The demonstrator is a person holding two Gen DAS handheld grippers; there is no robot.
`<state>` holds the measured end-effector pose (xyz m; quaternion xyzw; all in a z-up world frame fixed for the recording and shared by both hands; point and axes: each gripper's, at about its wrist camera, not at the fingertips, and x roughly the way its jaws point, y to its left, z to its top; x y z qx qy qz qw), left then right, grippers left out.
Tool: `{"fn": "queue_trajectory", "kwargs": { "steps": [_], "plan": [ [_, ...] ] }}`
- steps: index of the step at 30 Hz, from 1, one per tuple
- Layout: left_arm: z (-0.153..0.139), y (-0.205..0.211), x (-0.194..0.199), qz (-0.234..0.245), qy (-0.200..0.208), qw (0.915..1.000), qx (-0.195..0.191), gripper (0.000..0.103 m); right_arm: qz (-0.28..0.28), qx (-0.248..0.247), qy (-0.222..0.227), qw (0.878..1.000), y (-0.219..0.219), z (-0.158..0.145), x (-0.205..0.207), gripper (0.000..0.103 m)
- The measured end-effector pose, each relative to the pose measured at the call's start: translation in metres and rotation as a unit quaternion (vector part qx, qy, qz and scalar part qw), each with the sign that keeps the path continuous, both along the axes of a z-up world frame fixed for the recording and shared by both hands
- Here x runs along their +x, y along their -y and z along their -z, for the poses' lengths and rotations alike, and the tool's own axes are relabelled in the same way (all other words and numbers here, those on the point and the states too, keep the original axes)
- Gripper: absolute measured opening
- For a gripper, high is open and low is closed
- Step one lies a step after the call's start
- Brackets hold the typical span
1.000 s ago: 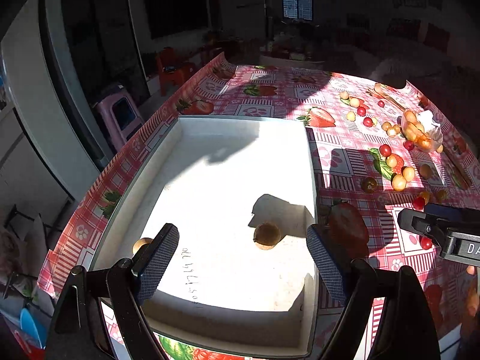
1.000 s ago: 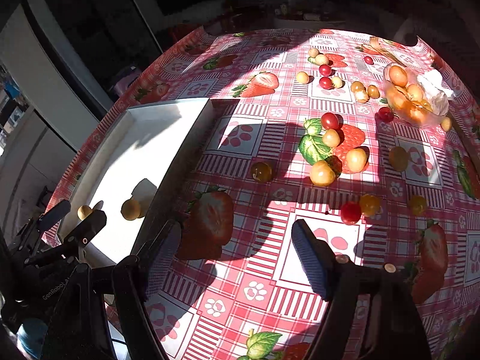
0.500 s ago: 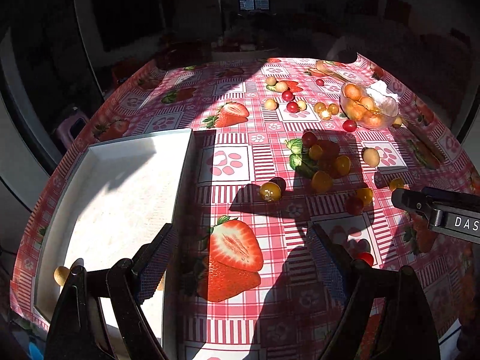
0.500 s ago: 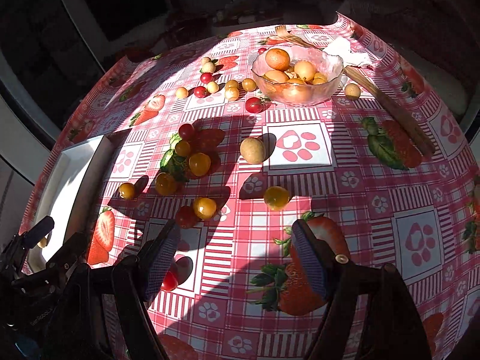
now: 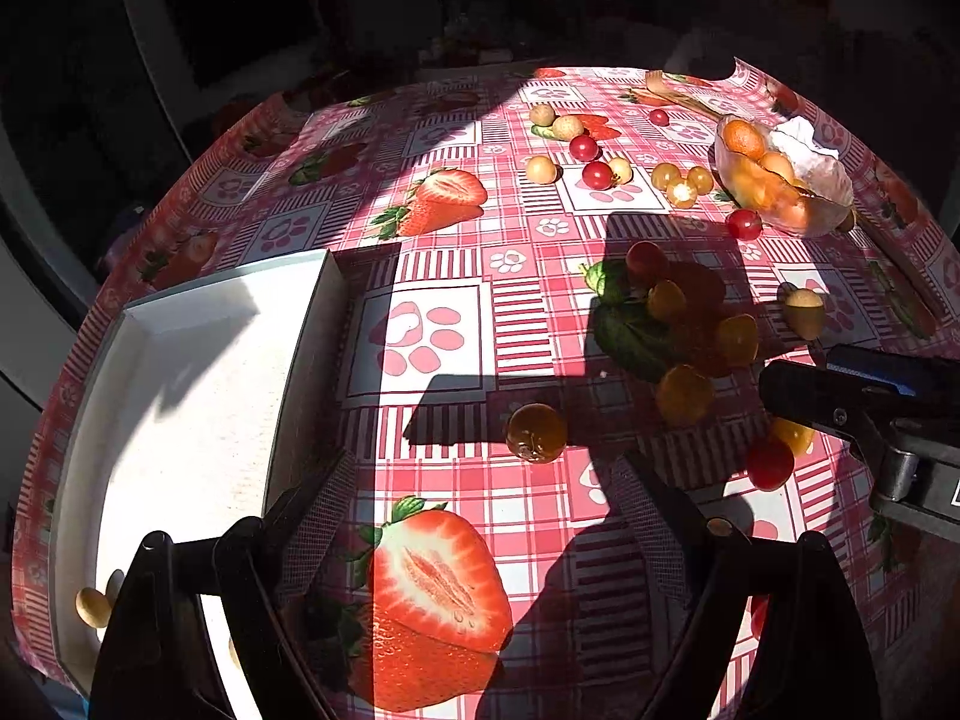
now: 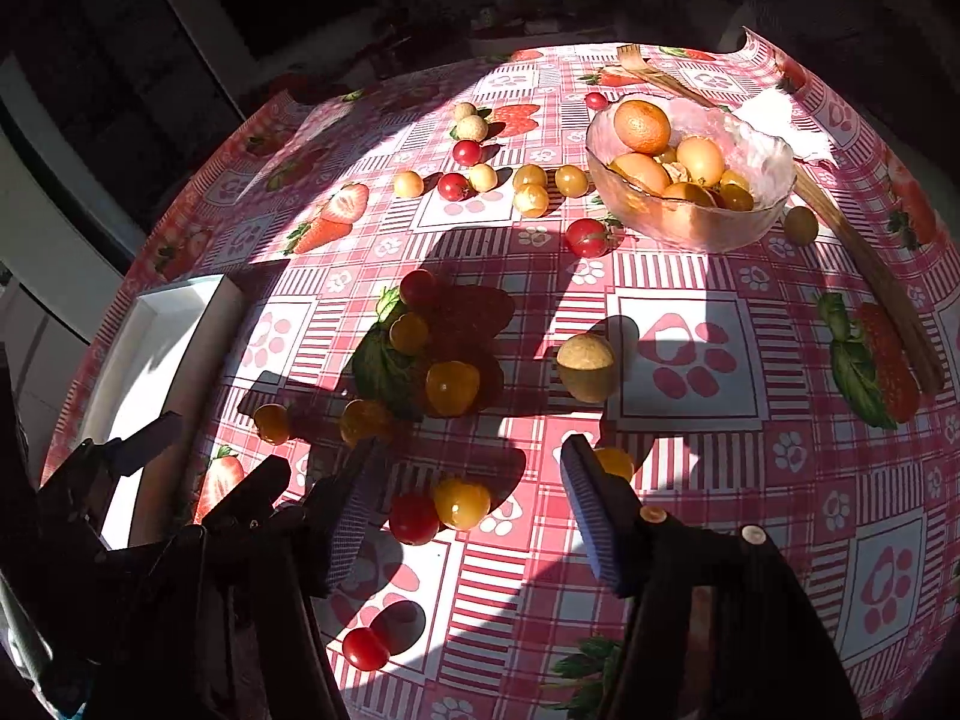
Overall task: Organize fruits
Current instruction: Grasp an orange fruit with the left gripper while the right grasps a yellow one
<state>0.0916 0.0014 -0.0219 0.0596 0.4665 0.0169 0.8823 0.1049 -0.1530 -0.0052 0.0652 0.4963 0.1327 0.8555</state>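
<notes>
Both hand-held grippers open over the fruit — nothing held.

My right hand-held gripper (image 6: pixel 474 510) gapes around a yellow tomato (image 6: pixel 462 503) and red tomato (image 6: pixel 413 519) on the tabletop (image 6: pixel 690 480); my left hand-held gripper (image 5: pixel 480 516), wide open, hangs beside the white tray (image 5: pixel 180 396) — one small fruit (image 5: pixel 92 606) inside.

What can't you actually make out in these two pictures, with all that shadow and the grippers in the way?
- White tray: in the left wrist view the left gripper covers its near end, so any fruit there is hidden except one pale fruit.
- Glass bowl: fruit at the bottom is piled over in the right wrist view.
- Room beyond the table: too dark in both views.
- Shaded fruit: its kind is unclear.
</notes>
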Motion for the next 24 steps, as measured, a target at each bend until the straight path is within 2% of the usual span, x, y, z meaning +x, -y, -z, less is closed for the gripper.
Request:
{"fn": "queue_trajectory", "kwargs": {
  "steps": [6, 9, 11, 12, 13, 14, 15, 16, 17, 19, 22, 24],
  "plan": [
    [0.008, 0.0, 0.014, 0.001, -0.008, 1.0, 0.0, 0.088, 0.0, -0.001, -0.02, 1.0, -0.009, 0.016, 0.021, 0.059],
    [0.009, 0.001, 0.018, 0.004, -0.008, 1.0, -0.003, 0.088, -0.002, -0.019, -0.008, 1.0, -0.015, 0.016, 0.027, 0.059],
    [0.008, 0.002, 0.02, 0.009, -0.006, 0.9999, -0.014, 0.075, -0.004, -0.028, -0.005, 1.0, -0.02, 0.017, 0.031, 0.056],
    [0.008, 0.002, 0.021, 0.01, -0.007, 0.9997, -0.019, 0.072, -0.006, -0.038, -0.002, 0.999, -0.022, 0.017, 0.032, 0.052],
    [0.008, 0.003, 0.021, 0.011, -0.008, 0.9997, -0.022, 0.067, -0.008, -0.051, 0.002, 0.999, -0.025, 0.017, 0.032, 0.043],
    [0.007, 0.003, 0.022, 0.015, -0.008, 0.9995, -0.027, 0.057, -0.01, -0.063, 0.007, 0.998, -0.028, 0.017, 0.032, 0.032],
    [0.007, 0.004, 0.022, 0.02, -0.008, 0.9992, -0.034, 0.049, -0.013, -0.068, 0.01, 0.998, -0.029, 0.018, 0.031, 0.028],
    [0.007, 0.005, 0.022, 0.027, -0.009, 0.9985, -0.048, 0.035, -0.015, -0.072, 0.012, 0.997, -0.03, 0.018, 0.031, 0.025],
    [0.006, 0.006, 0.022, 0.032, -0.01, 0.9978, -0.057, 0.027, -0.015, -0.071, 0.013, 0.997, -0.029, 0.018, 0.03, 0.025],
    [0.006, 0.007, 0.02, 0.034, -0.01, 0.9977, -0.057, 0.023, -0.009, -0.057, 0.009, 0.998, -0.024, 0.017, 0.029, 0.025],
    [0.004, 0.001, 0.016, 0.032, -0.016, 0.9957, -0.085, 0.023, 0.001, -0.014, -0.003, 1.0, -0.012, 0.014, 0.025, 0.025],
    [0.0, -0.003, 0.01, 0.029, -0.013, 0.9946, -0.099, 0.023, 0.004, -0.004, -0.001, 1.0, -0.007, 0.01, 0.019, 0.025]
  ]
}}
